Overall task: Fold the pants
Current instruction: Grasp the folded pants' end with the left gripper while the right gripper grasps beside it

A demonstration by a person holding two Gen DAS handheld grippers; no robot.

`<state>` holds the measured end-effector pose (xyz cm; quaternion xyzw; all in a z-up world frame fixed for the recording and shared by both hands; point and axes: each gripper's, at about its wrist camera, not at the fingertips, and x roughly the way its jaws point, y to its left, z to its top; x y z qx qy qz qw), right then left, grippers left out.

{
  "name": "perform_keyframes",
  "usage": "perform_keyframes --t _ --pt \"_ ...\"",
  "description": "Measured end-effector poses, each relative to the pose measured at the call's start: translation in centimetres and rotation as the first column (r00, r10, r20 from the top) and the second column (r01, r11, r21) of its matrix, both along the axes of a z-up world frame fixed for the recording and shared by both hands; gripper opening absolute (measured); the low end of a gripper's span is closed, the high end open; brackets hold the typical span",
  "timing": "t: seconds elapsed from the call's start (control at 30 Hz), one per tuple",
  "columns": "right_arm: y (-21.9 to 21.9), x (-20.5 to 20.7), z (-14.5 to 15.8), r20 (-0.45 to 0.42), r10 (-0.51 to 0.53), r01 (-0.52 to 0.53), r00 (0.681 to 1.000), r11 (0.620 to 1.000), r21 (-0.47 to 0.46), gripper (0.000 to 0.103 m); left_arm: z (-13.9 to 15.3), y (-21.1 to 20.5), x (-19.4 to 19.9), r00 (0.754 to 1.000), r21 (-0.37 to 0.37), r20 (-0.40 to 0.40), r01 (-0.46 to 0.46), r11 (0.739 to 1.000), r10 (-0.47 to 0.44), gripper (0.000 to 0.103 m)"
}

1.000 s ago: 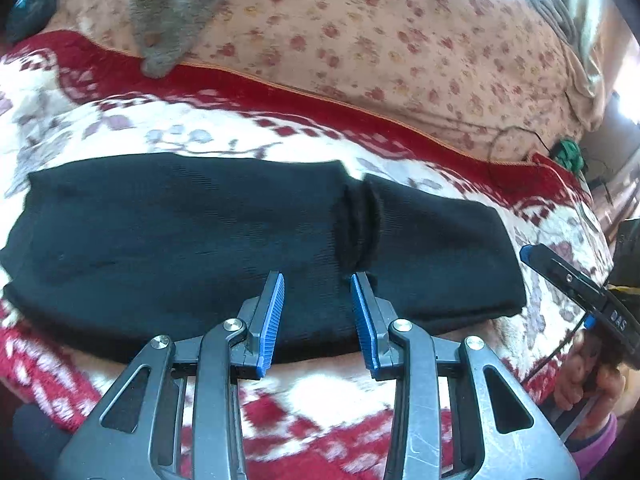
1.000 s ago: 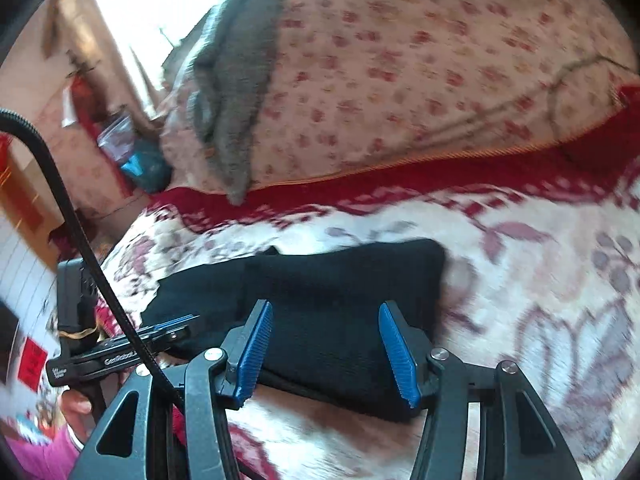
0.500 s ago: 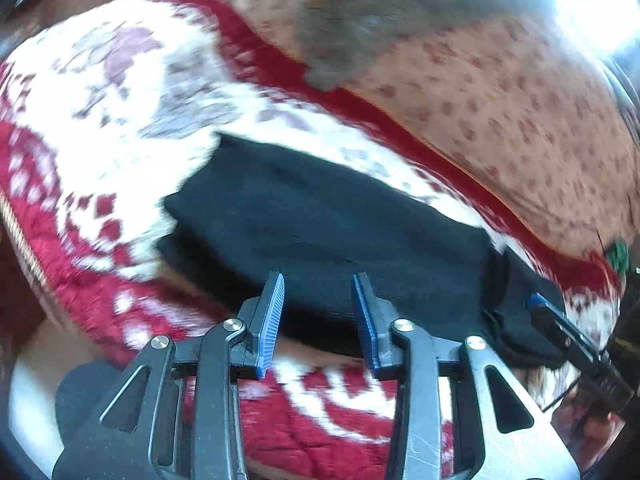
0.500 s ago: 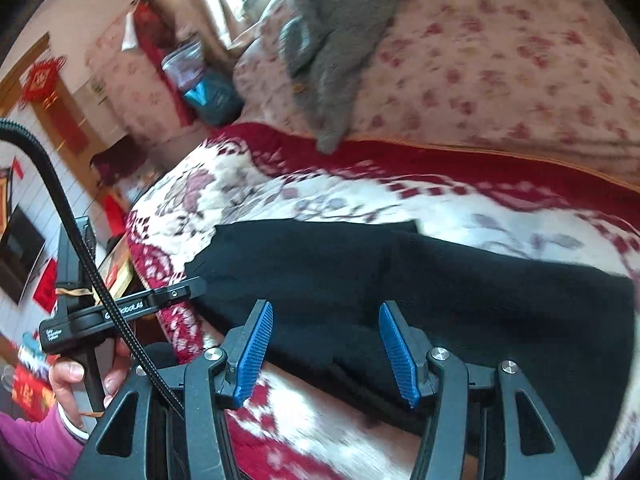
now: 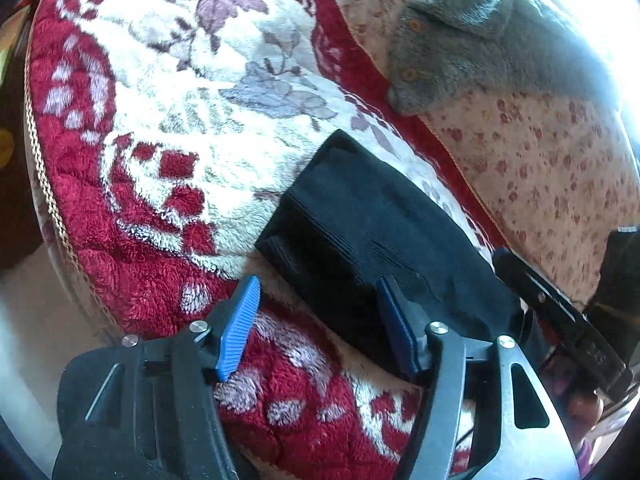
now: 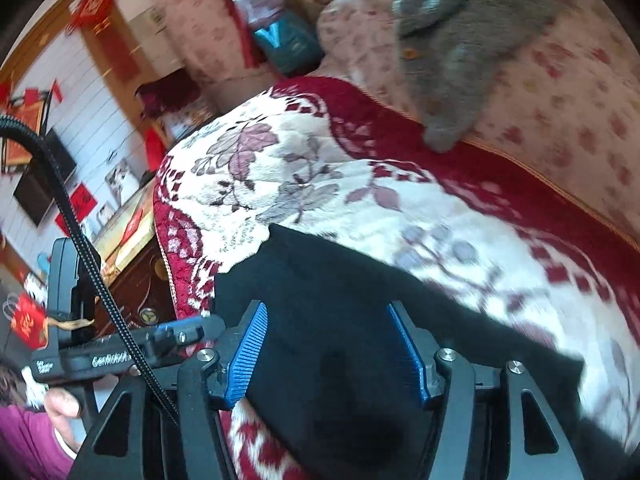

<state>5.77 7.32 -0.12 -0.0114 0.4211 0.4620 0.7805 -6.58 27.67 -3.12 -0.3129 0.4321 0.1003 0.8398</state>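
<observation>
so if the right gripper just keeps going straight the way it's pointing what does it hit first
Most likely the black pants. The right gripper is open, and the dark fabric fills the gap between its blue fingers and stretches ahead of them. Beyond that lies the red and white floral blanket. Depth is hard to judge through the fisheye.

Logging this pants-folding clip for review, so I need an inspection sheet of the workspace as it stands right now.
Surface: red and cream floral plush blanket over a bed or sofa.
Job's things: black pants lie flat, folded into a long band.
Clutter: grey knit garment on the floral cushion behind.
Grippers: left tool open over the pants' near edge; right tool open above the pants, nothing gripped.
Cables: black braided cable crosses the right wrist view.
Surroundings: white panelled wall with red decorations, a dark screen, a teal bag.
</observation>
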Motion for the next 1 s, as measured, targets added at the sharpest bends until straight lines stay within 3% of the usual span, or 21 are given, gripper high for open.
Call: perform_keyframes --t 0.17,0.4,0.6,0.67,0.73,0.8,0.83,0.9,1.0 --pt "4.5 1.6 -0.2 0.024 0.088 -0.086 0.996 0.995 -0.046 0.06 -1.0 0.3 0.3 1.0 -0.032 -0.001 -0.012 0.999 0.012 0.066" --pt "11.3 3.7 -1.8 0.024 0.231 -0.224 0.973 0.961 -0.164 0.061 -1.5 0.0 1.3 1.0 -0.041 0.021 -0.013 0.999 0.014 0.081" --pt "15.4 4.7 -3.7 -0.001 0.292 -0.282 0.956 0.922 -0.264 0.06 -1.9 0.9 1.6 0.997 -0.071 0.063 -0.037 0.997 0.042 0.082" --pt "16.6 4.7 -4.6 0.002 0.306 -0.291 0.952 0.907 -0.303 0.038 -2.0 1.2 1.7 0.995 -0.068 0.084 -0.041 0.997 0.046 0.081" --pt "17.3 4.1 -5.0 0.047 0.321 -0.286 0.946 0.894 -0.345 0.032 -2.1 1.2 1.8 0.995 -0.029 0.085 -0.046 0.999 0.049 0.065" --pt "17.1 3.7 -4.6 0.077 0.327 -0.282 0.942 0.895 -0.344 0.022 -2.4 1.4 2.0 0.994 -0.057 0.11 -0.01 0.998 0.016 0.04" --pt "16.8 3.8 -4.3 0.078 0.316 -0.274 0.946 0.903 -0.33 0.019 -2.5 1.6 2.1 0.994 -0.07 0.108 -0.007 0.998 0.014 0.038" --pt "15.7 3.9 -3.3 0.073 0.28 -0.25 0.957 0.928 -0.275 0.016 -2.1 1.4 2.2 0.992 -0.074 0.124 0.023 0.997 -0.014 0.021" --pt "13.9 2.8 -0.8 0.111 0.24 -0.214 0.964 0.955 -0.203 0.015 -0.6 0.8 1.8 0.988 -0.047 0.152 0.039 0.998 -0.032 0.017"
